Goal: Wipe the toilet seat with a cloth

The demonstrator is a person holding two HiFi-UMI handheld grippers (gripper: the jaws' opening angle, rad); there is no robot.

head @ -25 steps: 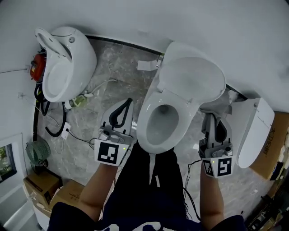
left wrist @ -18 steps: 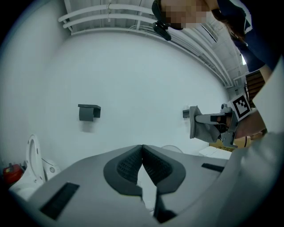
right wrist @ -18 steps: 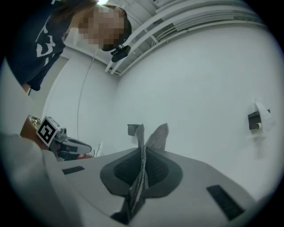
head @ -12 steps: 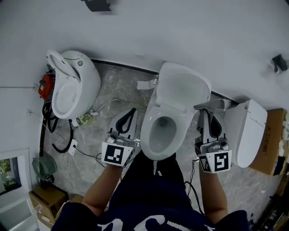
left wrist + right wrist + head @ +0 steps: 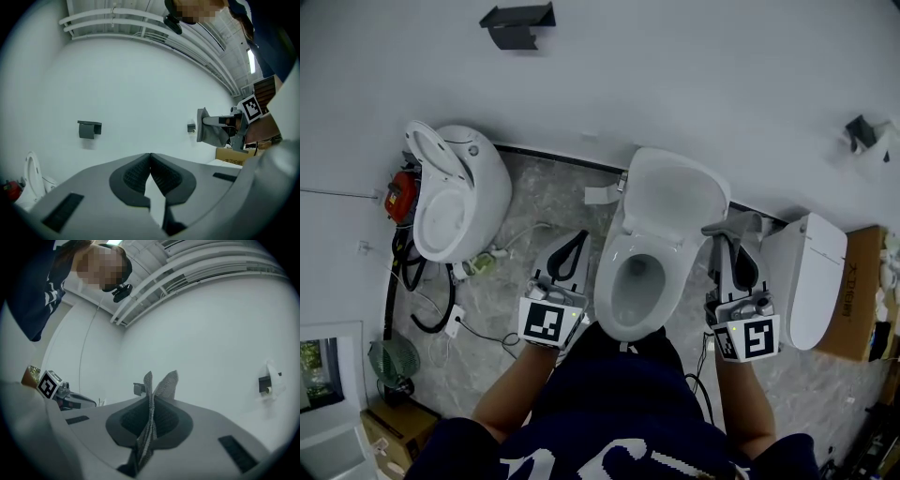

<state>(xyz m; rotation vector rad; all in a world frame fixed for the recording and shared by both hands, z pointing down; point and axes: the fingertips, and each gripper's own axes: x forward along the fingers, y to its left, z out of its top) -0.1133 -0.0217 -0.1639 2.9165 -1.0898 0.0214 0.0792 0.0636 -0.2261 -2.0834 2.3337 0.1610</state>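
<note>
Cloth is pinched between right gripper fingers; left gripper fingers are pressed together, beside toilet seat.

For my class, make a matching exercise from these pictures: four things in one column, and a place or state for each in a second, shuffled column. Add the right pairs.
Column one
1. left gripper
2. right gripper
3. middle toilet's lid
4. red object

Column two
A. raised open
B. shut on the grey cloth
C. beside the left-hand toilet
D. shut, with nothing between its jaws

Right pairs: 1-D, 2-B, 3-A, 4-C
</note>
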